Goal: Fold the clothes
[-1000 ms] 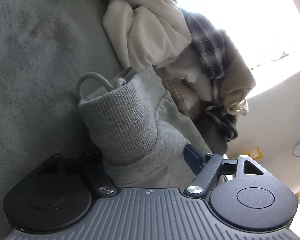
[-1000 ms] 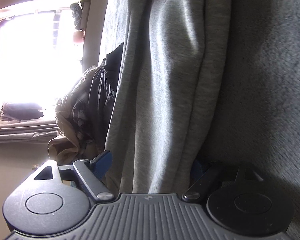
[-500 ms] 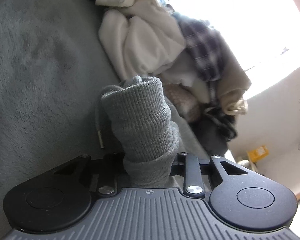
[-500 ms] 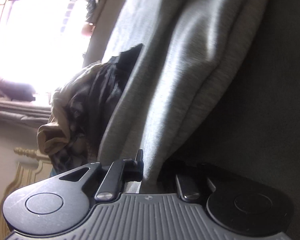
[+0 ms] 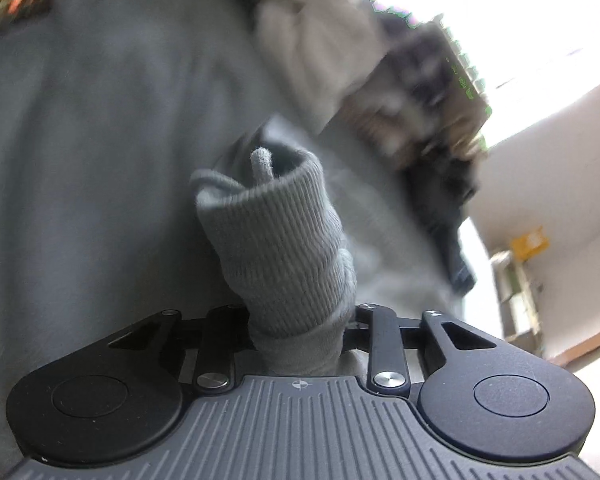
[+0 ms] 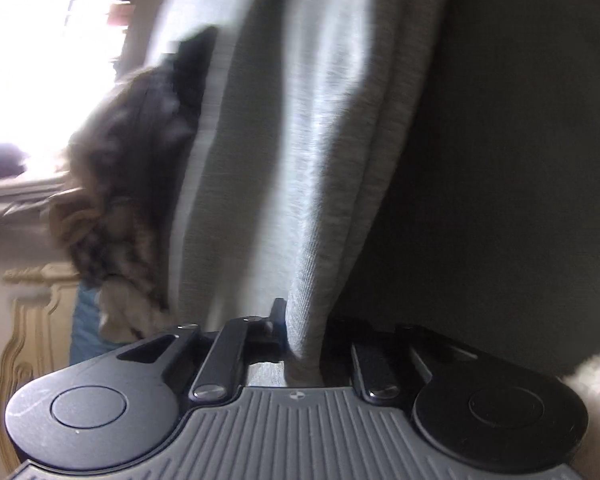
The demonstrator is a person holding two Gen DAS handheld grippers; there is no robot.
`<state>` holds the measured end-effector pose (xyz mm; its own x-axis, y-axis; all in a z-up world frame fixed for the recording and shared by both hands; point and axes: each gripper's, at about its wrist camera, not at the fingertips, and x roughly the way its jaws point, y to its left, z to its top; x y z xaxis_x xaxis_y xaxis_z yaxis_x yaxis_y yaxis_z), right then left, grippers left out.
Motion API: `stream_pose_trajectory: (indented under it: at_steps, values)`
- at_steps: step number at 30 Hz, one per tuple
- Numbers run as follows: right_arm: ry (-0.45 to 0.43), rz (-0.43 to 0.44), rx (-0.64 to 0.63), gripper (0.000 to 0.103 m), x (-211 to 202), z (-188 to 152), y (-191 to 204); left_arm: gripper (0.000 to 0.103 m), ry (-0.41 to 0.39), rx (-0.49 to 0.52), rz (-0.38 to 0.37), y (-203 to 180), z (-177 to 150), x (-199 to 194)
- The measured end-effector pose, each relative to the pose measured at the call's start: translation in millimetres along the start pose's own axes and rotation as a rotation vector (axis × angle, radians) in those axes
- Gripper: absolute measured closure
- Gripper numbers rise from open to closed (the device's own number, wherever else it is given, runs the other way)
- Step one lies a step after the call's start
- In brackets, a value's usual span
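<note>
1. In the left wrist view, at 6 o'clock, the left claw [image 5: 300, 344] is clamped on the ribbed cuff [image 5: 276, 248] of a grey sweatshirt; the cuff stands up out of the claw toward 12 o'clock.
2. A grey drawstring end [image 5: 262, 160] pokes up from the cuff's open mouth, just above centre.
3. Behind the cuff, the rest of the sweatshirt cloth trails off toward 3 o'clock — blurred, so its folds cannot be read.
4. The grey fuzzy blanket [image 5: 80, 160] fills the side from 7 to 11 o'clock.
5. Farther off, from 12 to 2 o'clock, lies a pile of clothes [image 5: 400, 80]: a cream garment, then plaid and dark pieces, all smeared by blur, against a bright window.
6. At 3 o'clock, farthest, a small yellow thing [image 5: 530, 240] sits by a pale wall.
7. In the right wrist view, at 6 o'clock, the right claw [image 6: 300, 344] is closed tight on a gathered fold of the grey sweatshirt body [image 6: 300, 160], which stretches away from the claw toward 12 o'clock in long pleats.
8. At 9 o'clock, beyond the cloth, the same dark and plaid pile shows — blurred — with a carved cream furniture piece [image 6: 32, 312] at 8 o'clock and the glaring window at 10 o'clock.
</note>
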<state>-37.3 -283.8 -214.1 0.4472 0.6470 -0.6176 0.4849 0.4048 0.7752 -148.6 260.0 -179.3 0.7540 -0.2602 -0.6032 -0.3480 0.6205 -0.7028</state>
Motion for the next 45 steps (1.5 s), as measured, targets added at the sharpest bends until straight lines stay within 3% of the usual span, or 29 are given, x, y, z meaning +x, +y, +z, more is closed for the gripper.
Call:
stream_pose_trajectory:
  at_steps: [2, 3, 7, 12, 14, 16, 19, 21, 24, 29, 32, 35, 37, 38, 39, 41, 45]
  values:
    - [0.026, -0.017, 0.038, 0.068, 2, 3, -5, 0.067, 0.036, 0.015, -0.015, 6, 0, 3]
    - [0.022, -0.03, 0.012, 0.058, -2, 3, 1, 0.062, 0.051, 0.024, -0.034, 6, 3, 2]
    - [0.006, -0.142, -0.227, 0.037, -29, -10, 36, 0.051, 0.08, 0.093, -0.026, 10, 18, -20]
    - [-0.012, -0.36, -0.698, 0.037, -55, -47, 94, 0.044, 0.073, 0.181, -0.031, 20, 39, -62]
    - [-0.028, -0.4, -0.913, 0.037, -58, -67, 117, 0.042, 0.039, 0.209, -0.009, 24, 48, -78]
    - [-0.054, -0.366, -1.1, 0.037, -51, -86, 142, 0.041, -0.018, 0.212, 0.017, 23, 57, -77]
    - [-0.027, -0.259, -1.334, 0.036, -8, -108, 187, 0.04, -0.063, 0.22, 0.019, 13, 70, -56]
    - [0.038, -0.22, -1.476, 0.036, 36, -127, 210, 0.04, -0.053, 0.256, 0.064, 1, 76, -33]
    - [0.139, -0.158, -1.687, 0.036, 101, -156, 246, 0.041, -0.021, 0.297, 0.048, -11, 82, -11]
    - [0.222, -0.187, -1.91, 0.036, 168, -183, 262, 0.043, -0.004, 0.365, -0.002, -12, 79, -2]
    - [0.273, -0.182, -1.977, 0.036, 197, -189, 265, 0.053, -0.01, 0.369, -0.026, -7, 78, 1]
    - [0.308, -0.21, -1.988, 0.044, 224, -190, 262, 0.063, -0.04, 0.4, -0.069, -5, 74, -2]
    - [0.339, -0.197, -1.967, 0.072, 228, -188, 255, 0.073, -0.065, 0.445, -0.089, -6, 70, -6]
    - [0.342, -0.186, -1.956, 0.079, 227, -187, 253, 0.078, -0.075, 0.459, -0.1, -7, 69, -7]
    - [0.344, -0.175, -1.945, 0.093, 225, -186, 250, 0.082, -0.081, 0.459, -0.122, -5, 69, -10]
    - [0.316, -0.163, -1.956, 0.098, 211, -188, 246, 0.088, -0.101, 0.457, -0.171, -4, 67, -20]
    - [0.263, -0.17, -1.964, 0.101, 177, -185, 246, 0.089, -0.097, 0.488, -0.239, -11, 60, -26]
